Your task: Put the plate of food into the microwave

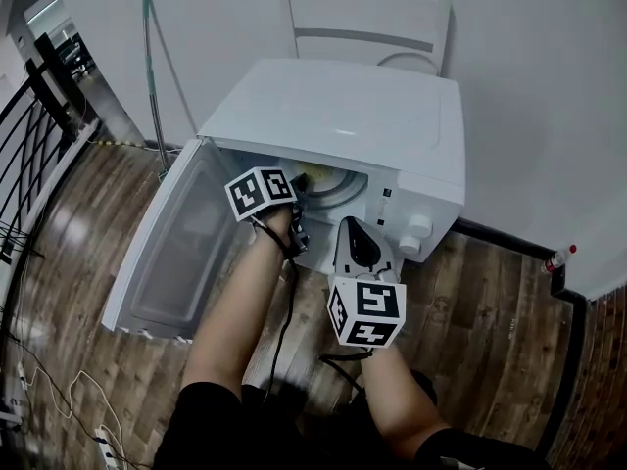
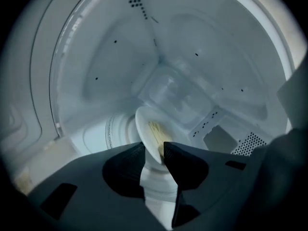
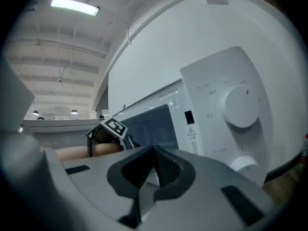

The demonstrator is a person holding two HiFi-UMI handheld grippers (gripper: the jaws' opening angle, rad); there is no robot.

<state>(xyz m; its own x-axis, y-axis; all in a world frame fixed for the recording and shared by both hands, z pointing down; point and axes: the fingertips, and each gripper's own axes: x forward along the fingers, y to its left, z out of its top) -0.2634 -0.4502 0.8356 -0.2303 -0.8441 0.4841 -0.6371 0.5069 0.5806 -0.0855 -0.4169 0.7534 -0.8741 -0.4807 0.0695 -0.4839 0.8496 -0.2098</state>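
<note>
The white microwave [image 1: 343,106] stands on the wood floor with its door [image 1: 181,248] swung open to the left. Inside, a white plate [image 1: 331,190] holds yellow food [image 2: 155,131]. My left gripper [image 1: 294,194] reaches into the cavity. In the left gripper view the plate [image 2: 146,124] has its rim between the jaw tips of my left gripper [image 2: 154,146], which stand apart around it and are open. My right gripper [image 1: 353,228] hovers outside, in front of the control panel. Its fingertips meet in the right gripper view [image 3: 155,152], with nothing between them.
Two round knobs [image 3: 238,106] sit on the panel at the microwave's right. A white chair [image 1: 367,27] stands behind it against the wall. A green-handled pole [image 1: 152,67] leans at the left, next to a black railing [image 1: 29,125]. A red-capped bottle [image 1: 558,258] lies at the right.
</note>
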